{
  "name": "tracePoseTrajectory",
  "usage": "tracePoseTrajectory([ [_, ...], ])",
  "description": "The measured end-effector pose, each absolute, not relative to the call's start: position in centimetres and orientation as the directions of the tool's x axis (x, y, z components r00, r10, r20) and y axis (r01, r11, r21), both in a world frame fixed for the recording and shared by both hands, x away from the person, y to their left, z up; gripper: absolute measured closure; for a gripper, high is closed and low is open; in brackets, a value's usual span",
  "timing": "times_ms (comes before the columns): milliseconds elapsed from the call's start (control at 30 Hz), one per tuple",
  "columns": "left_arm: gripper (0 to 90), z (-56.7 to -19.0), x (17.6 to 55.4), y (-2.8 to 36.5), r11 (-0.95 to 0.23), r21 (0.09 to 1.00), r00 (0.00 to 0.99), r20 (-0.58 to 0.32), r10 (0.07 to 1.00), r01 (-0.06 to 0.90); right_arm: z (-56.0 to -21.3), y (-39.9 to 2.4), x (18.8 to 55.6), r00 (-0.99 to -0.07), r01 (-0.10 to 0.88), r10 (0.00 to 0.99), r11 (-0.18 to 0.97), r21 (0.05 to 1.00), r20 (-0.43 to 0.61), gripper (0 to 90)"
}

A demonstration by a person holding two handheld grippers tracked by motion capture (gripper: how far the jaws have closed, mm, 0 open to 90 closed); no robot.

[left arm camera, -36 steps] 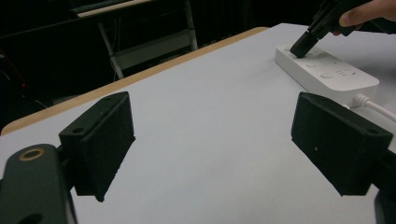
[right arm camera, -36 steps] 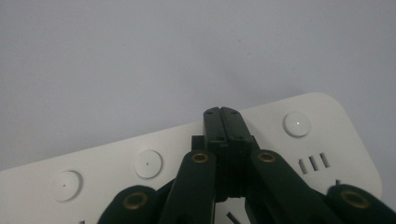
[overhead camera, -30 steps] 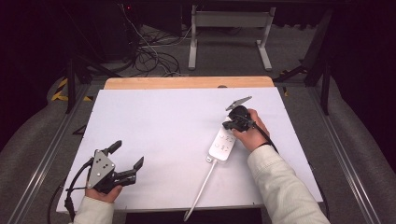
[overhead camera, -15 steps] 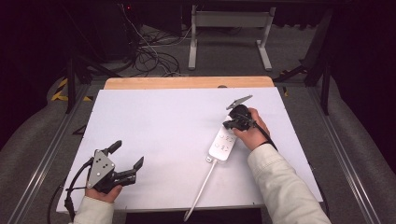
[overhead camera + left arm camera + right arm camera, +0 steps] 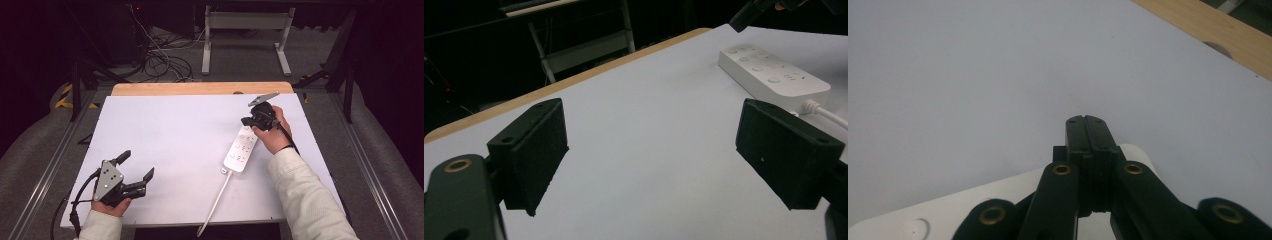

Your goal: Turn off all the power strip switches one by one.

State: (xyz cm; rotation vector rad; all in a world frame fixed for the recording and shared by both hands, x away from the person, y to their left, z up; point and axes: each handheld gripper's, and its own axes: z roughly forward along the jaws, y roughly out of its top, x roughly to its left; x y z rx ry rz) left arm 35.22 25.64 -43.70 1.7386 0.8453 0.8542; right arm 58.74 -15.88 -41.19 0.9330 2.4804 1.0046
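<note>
A white power strip (image 5: 241,150) lies on the white table sheet (image 5: 175,135), right of centre, with its white cable (image 5: 215,200) running off the near edge. My right gripper (image 5: 246,121) is shut with nothing between its jaws, and it hovers over the strip's far end. In the right gripper view the pressed-together jaws (image 5: 1085,122) reach just past the rounded end of the strip (image 5: 973,200). My left gripper (image 5: 137,165) is open and held low near the front left corner. Its view looks between its two pads (image 5: 531,150) toward the power strip (image 5: 774,75).
A bare wooden strip (image 5: 200,88) edges the far side of the table. Beyond it are a metal stand (image 5: 245,35) and tangled cables (image 5: 160,55) on the floor. Rails run along both sides of the table.
</note>
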Motion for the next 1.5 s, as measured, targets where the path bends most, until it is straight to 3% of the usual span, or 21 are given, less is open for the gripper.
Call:
tracePoseTrajectory([
  [900,14.0,-43.7,35.3,25.7,-0.272,0.95,0.51,0.159,0.845,0.154,-43.7,-16.3,61.3,-0.727,0.52,0.684,0.598,0.61,-0.051,90.0],
  [1500,14.0,-43.7,35.3,25.7,-0.272,0.95,0.511,0.16,0.845,0.154,-44.2,-16.1,61.3,-0.728,0.524,0.684,0.592,0.613,-0.038,90.0],
])
